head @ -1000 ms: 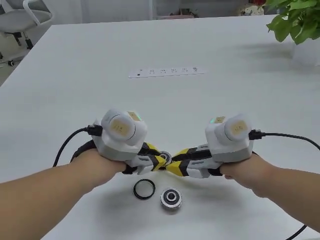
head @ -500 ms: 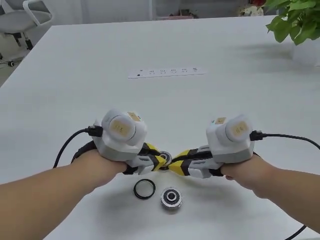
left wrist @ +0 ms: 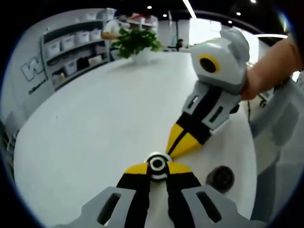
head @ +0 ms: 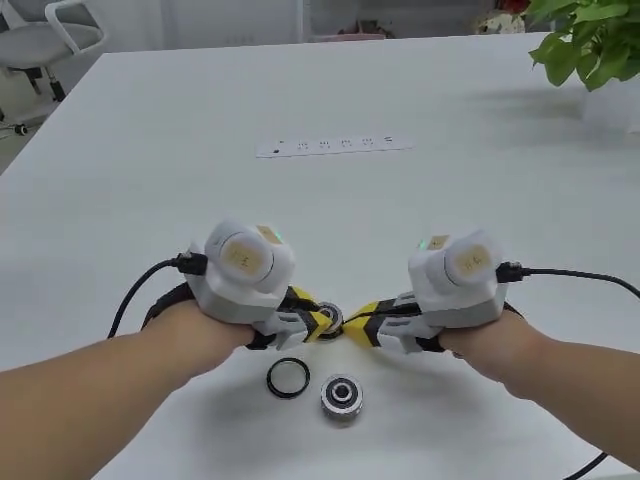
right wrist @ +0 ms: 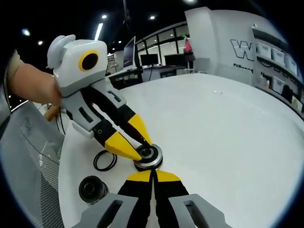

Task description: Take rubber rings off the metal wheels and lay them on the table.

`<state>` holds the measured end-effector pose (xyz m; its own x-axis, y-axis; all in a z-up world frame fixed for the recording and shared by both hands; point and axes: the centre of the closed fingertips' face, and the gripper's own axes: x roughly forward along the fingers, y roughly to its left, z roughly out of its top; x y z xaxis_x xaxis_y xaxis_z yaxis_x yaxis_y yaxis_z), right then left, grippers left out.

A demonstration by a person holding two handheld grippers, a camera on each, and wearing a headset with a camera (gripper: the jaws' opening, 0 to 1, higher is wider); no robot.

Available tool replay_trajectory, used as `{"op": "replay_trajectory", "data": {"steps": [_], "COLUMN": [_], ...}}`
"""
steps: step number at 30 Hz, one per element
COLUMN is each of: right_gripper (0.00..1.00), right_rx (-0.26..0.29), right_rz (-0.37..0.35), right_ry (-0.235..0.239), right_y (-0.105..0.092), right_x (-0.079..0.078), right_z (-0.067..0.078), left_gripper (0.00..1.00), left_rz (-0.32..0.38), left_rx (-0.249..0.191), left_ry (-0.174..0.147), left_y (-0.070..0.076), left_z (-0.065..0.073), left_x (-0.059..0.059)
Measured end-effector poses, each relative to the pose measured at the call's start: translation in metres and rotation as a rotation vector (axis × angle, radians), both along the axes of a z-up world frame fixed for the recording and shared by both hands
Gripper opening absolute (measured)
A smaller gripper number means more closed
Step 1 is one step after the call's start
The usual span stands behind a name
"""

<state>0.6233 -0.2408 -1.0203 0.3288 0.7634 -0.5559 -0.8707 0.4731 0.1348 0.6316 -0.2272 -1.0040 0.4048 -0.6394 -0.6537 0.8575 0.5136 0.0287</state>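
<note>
Over the broad white table (head: 400,200), the left gripper (left wrist: 156,172) is clamped on a small round metal wheel (right wrist: 148,156). The right gripper (right wrist: 152,175), jaws pressed together, touches that wheel's rim. Nearby on the table, a loose black rubber ring (head: 288,378) lies beside a second metal wheel (head: 342,395).

A wide white table (head: 150,120) is seen, with a white power strip (head: 333,144) laid flat near its middle. A pale office chair (head: 40,40) is set beyond the far left corner, and a leafy potted plant (head: 588,40) at the far right. Shelves of storage bins (left wrist: 71,45) are lined along one wall, and the dark ceiling is dotted with lights (right wrist: 99,31).
</note>
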Motion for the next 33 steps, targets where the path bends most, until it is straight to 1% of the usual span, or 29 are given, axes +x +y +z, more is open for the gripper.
{"op": "replay_trajectory", "data": {"steps": [4, 7, 8, 10, 13, 14, 16, 17, 20, 23, 28, 33], "right_gripper": [0.0, 0.0, 0.0, 0.0, 0.0, 0.0, 0.0, 0.0, 0.0, 0.0, 0.0, 0.0], "right_rx": [-0.007, 0.011, 0.033, 0.06, 0.076, 0.09, 0.128, 0.157, 0.157, 0.188, 0.19, 0.193], "right_rz": [-0.005, -0.031, -0.052, -0.079, -0.095, -0.109, -0.135, -0.157, -0.165, -0.183, -0.194, -0.183], "right_ry": [-0.005, 0.019, 0.041, 0.069, 0.085, 0.097, 0.117, 0.139, 0.144, 0.164, 0.16, 0.163], "right_y": [0.0, -0.001, -0.002, -0.003, -0.004, -0.005, -0.003, -0.003, -0.004, -0.004, -0.002, 0.0], "right_x": [0.001, 0.001, 0.002, 0.004, 0.004, 0.005, 0.006, 0.008, 0.009, 0.007, 0.007, 0.005], "right_z": [0.001, 0.003, 0.004, 0.004, 0.005, 0.006, 0.009, 0.011, 0.01, 0.014, 0.015, 0.017], "left_gripper": [0.13, 0.13, 0.13, 0.12, 0.12, 0.12, 0.12, 0.12, 0.12, 0.12, 0.12, 0.12], "left_rz": [0.007, 0.01, 0.011, 0.014, 0.017, 0.018, 0.023, 0.022, 0.024, 0.03, 0.035, 0.033], "left_rx": [0.005, 0.008, 0.009, 0.01, 0.011, 0.012, 0.015, 0.017, 0.023, 0.027, 0.024, 0.03], "left_ry": [-0.002, -0.003, -0.004, -0.004, -0.003, -0.003, -0.005, -0.008, -0.016, -0.02, -0.025, -0.034], "left_y": [0.0, 0.0, 0.0, 0.0, 0.0, 0.0, 0.0, -0.001, -0.002, -0.002, -0.002, -0.002], "left_z": [0.0, 0.0, 0.0, 0.0, 0.0, -0.001, -0.001, -0.001, 0.0, -0.001, 0.0, 0.0], "left_x": [0.0, 0.0, 0.0, 0.0, -0.001, -0.002, -0.002, -0.003, -0.004, -0.004, -0.004, -0.004]}}
